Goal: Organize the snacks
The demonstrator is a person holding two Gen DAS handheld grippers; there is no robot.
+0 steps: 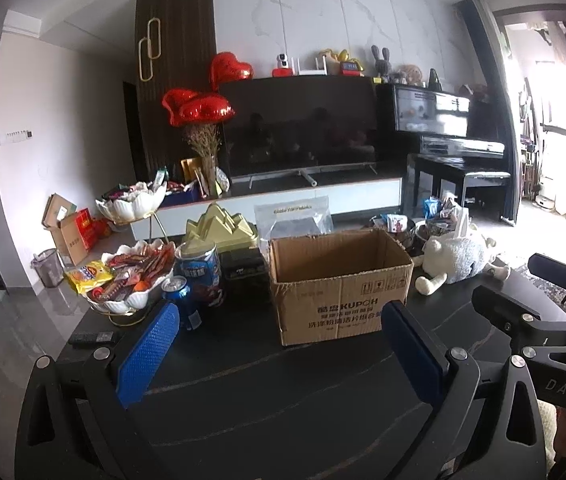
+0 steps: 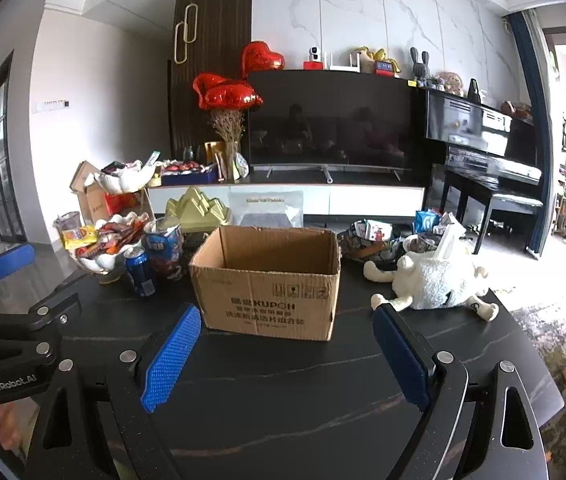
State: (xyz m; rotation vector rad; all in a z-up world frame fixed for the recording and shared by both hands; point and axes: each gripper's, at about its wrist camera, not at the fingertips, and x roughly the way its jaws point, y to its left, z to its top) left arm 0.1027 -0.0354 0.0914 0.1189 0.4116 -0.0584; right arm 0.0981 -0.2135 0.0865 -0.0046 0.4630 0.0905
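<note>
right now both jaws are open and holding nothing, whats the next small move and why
Probably ease the left gripper forward and to its left toward the snack bowl, since the cardboard box in the middle looks open and, from what shows, empty, and the loose snack packets sit piled in that bowl. The right gripper also holds nothing.

A: Location type?

B: Home, living room.

A: Evidence?

B: Large television (image 2: 331, 120) on a low white media console (image 2: 287, 196); marble-look wall panels (image 2: 363, 12); upright black piano (image 2: 479, 136) with bench (image 2: 503, 204). Red heart balloons (image 2: 227, 94), soft toys along the television's top edge, a plush sheep (image 2: 435, 284) on the dark coffee table (image 2: 283, 400), tiered bowls of snacks (image 1: 131, 268).
</note>
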